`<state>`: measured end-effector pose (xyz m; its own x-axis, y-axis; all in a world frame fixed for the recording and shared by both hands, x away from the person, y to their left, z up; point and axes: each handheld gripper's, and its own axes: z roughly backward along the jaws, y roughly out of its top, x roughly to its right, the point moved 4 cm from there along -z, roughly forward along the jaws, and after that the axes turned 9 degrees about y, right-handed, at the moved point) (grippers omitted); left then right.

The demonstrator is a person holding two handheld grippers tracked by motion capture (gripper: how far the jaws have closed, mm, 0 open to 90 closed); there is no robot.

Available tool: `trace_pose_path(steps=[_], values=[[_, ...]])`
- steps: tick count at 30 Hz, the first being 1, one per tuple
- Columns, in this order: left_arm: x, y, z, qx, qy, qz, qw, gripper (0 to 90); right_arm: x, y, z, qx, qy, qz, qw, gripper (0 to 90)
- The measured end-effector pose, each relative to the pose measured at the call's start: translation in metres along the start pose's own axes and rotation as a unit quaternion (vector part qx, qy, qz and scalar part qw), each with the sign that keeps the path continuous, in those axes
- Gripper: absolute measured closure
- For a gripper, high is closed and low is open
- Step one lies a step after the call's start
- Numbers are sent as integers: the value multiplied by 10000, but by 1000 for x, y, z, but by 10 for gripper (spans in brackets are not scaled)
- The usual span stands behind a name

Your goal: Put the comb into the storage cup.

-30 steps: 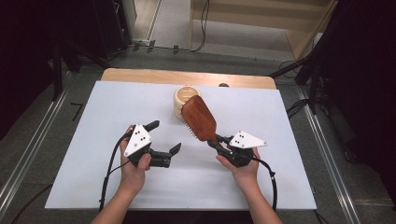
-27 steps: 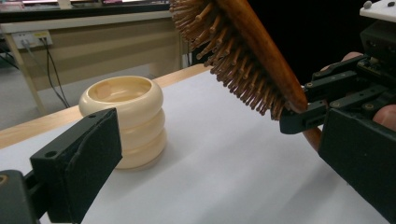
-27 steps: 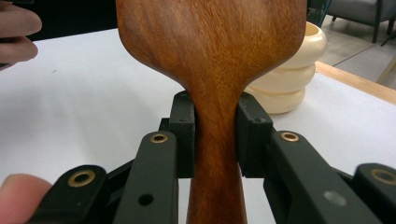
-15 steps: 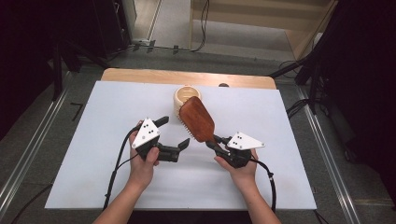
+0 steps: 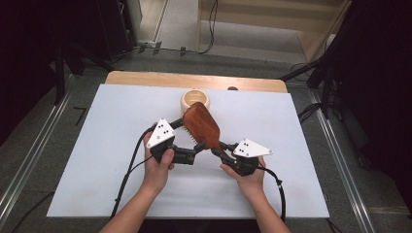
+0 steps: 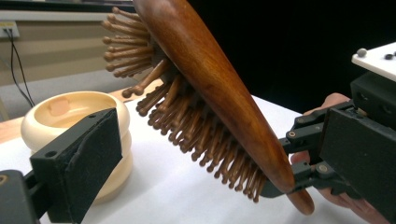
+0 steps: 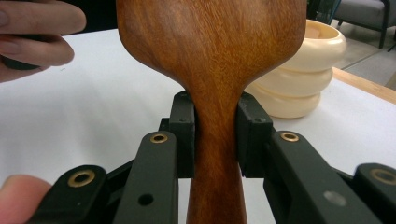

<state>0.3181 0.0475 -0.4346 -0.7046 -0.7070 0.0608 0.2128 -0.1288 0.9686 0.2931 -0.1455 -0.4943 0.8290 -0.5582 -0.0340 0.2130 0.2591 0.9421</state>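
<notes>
A brown wooden hairbrush (image 5: 204, 126) is held above the white table, its head tilted up and away and its bristles facing left. My right gripper (image 5: 219, 147) is shut on its handle (image 7: 215, 140), one pad on each side of the neck. In the left gripper view the brush (image 6: 219, 88) slants across, wooden bristles pointing down toward the left pad (image 6: 81, 161). My left gripper (image 5: 187, 137) is open, with its jaws standing either side of the lower head; the left pad does not touch the bristles.
A cream ribbed bowl (image 5: 194, 99) stands on the table just behind the brush, near the far wooden edge (image 5: 194, 80). The white sheet (image 5: 97, 145) covers the table top. Cables trail from both grippers toward the person.
My left gripper has moved right and come up to the brush head. The right gripper has kept its hold and shifted the brush slightly.
</notes>
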Motion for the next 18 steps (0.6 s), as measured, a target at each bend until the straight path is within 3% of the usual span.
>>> trace_pose_path(steps=[8,15,18], values=[[-1,0,-6,-69,43,171,9998,6,-6,1,-4,-4,50,61,10000,702],[-1,3,-7,-13,216,374,9991,130,-10,2,-8,3,92,136,9999,702],[-2,3,-9,-74,152,480,9987,163,-12,2,-9,1,99,151,9998,702]])
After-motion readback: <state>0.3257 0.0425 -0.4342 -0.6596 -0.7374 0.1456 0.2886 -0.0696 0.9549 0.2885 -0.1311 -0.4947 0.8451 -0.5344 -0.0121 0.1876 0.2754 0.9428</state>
